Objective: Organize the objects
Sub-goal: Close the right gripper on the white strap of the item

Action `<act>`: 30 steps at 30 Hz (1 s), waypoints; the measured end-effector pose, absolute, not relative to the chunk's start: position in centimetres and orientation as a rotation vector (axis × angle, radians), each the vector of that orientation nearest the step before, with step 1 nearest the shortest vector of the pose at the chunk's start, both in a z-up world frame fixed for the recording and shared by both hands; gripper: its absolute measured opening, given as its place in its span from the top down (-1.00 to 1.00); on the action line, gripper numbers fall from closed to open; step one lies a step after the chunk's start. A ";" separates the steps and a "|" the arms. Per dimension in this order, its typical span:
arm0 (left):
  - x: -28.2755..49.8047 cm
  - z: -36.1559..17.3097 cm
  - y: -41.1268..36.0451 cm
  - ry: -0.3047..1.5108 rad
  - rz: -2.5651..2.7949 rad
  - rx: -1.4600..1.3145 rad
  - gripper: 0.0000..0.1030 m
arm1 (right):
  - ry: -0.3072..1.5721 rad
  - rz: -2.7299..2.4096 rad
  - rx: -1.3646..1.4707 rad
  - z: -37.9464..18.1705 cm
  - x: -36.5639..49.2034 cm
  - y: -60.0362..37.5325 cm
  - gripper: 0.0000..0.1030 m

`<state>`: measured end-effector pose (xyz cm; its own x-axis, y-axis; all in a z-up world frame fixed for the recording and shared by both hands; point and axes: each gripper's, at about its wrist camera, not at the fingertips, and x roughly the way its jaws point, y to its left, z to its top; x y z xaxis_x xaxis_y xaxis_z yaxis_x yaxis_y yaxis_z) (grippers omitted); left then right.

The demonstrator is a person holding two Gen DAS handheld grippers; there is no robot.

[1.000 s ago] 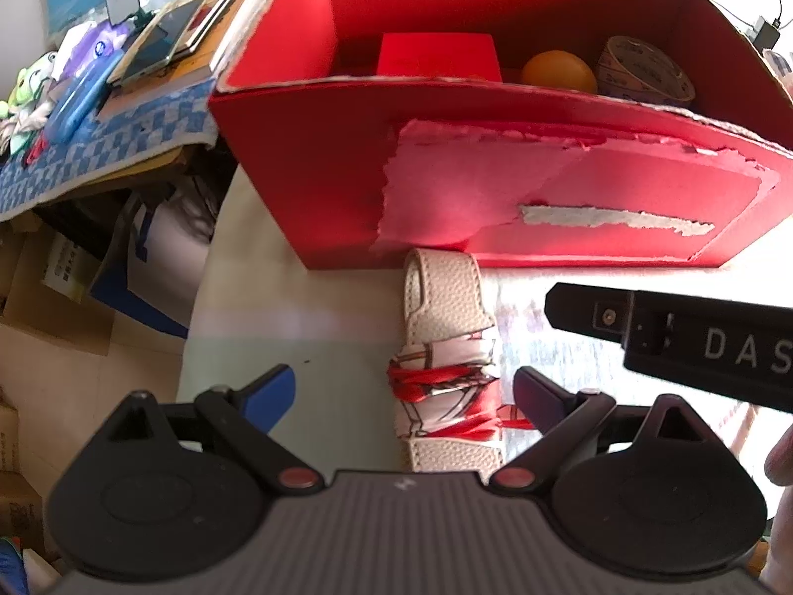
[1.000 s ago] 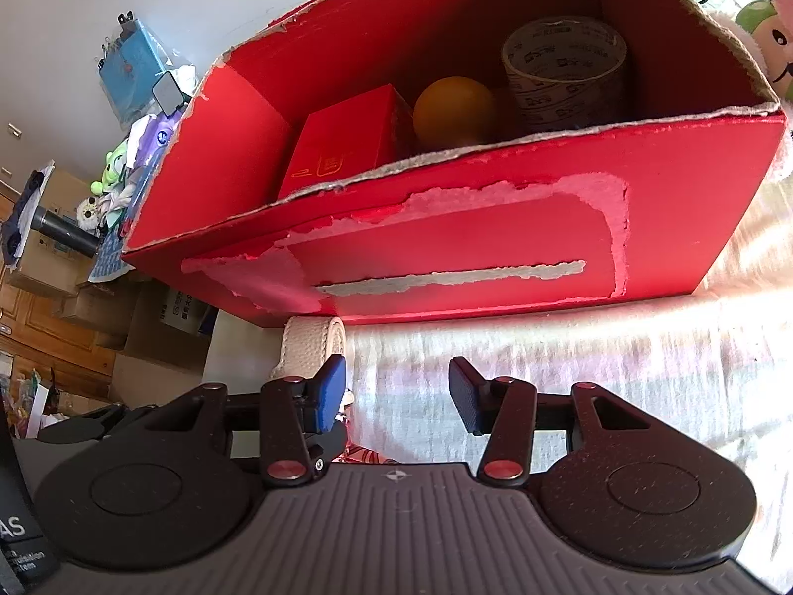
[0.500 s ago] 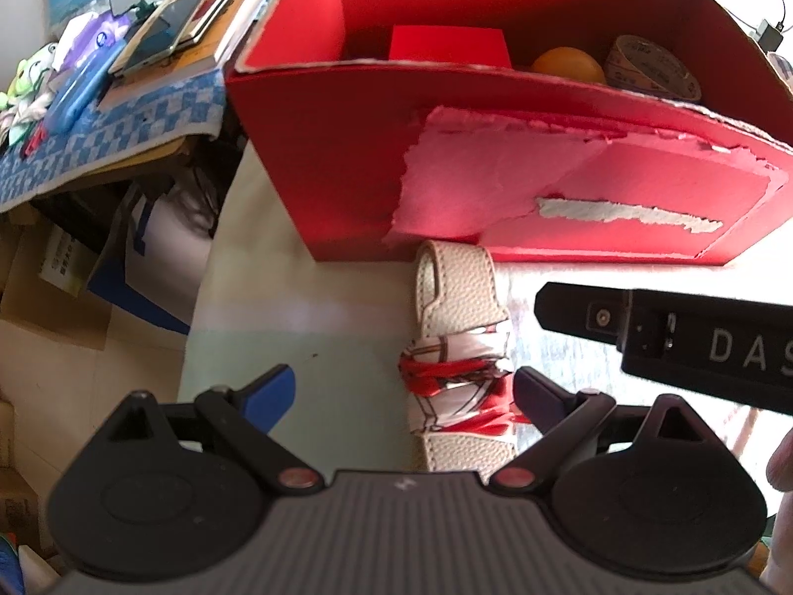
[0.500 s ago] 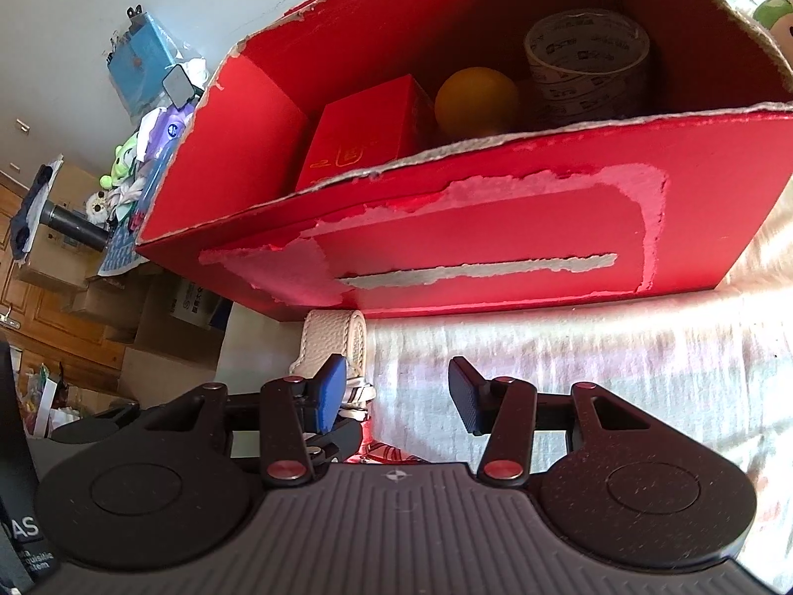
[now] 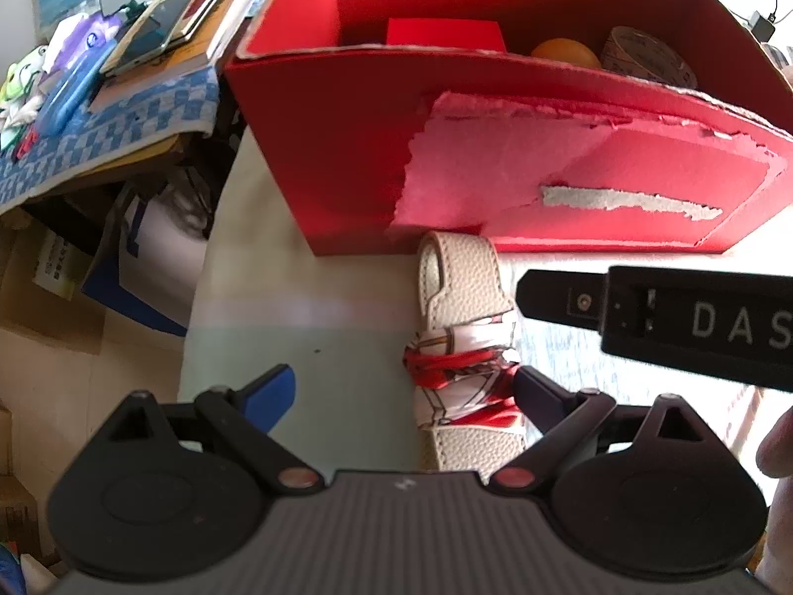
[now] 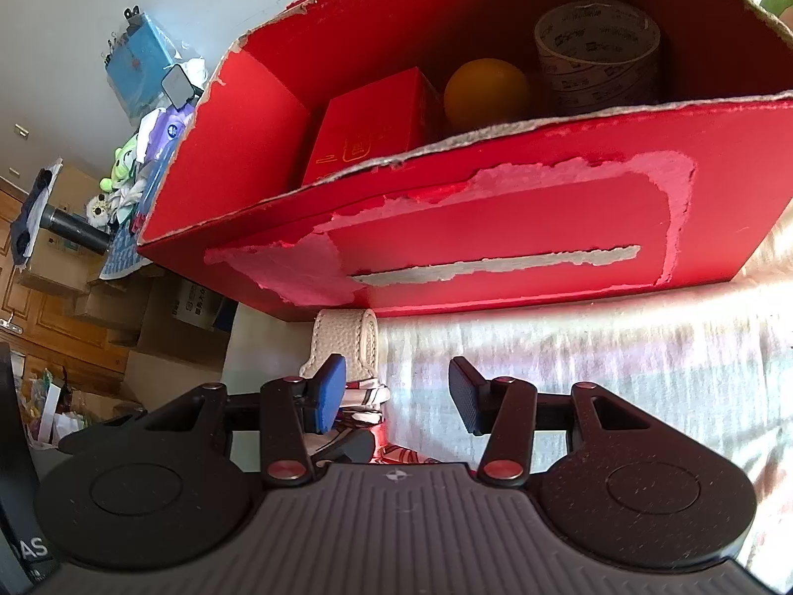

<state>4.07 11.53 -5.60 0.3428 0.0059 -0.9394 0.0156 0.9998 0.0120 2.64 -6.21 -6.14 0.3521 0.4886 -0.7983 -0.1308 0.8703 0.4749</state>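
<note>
Both grippers stand open and empty: the left gripper spreads wide, its right finger beside a cream pebbled-leather strap bound with a red-and-white scarf, while the right gripper gapes less widely over pale cloth, the strap just left of its blue pad. Lying flat on the table, the strap's looped end touches the torn red box. Only the right wrist view shows clearly the small red carton, orange ball and tape roll inside; the left shows the right tool's black body crossing level above the strap.

Lying against red box front wall near table's left edge: cream strap; spreading wide around it: left gripper.
</note>
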 end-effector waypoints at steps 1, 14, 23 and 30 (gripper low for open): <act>4.1 -5.6 11.6 1.222 -0.009 0.020 -0.85 | 1.147 0.413 0.359 -6.2 2.6 -6.1 0.02; 4.4 -5.9 12.3 1.228 -0.042 0.009 -0.85 | 1.145 0.458 0.375 -6.0 3.1 -4.9 0.02; 4.1 -5.8 12.6 1.224 -0.089 -0.011 -0.76 | 1.181 0.499 0.367 -6.6 3.7 -4.0 0.01; 4.0 -5.9 12.6 1.234 -0.110 -0.027 -0.77 | 1.205 0.519 0.366 -7.0 4.1 -3.6 0.00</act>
<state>4.01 12.57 -5.90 0.3258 -0.0985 -0.9403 0.0688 0.9944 -0.0804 4.08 -3.60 -6.98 0.2648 0.5612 -0.7842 -0.1846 0.8276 0.5300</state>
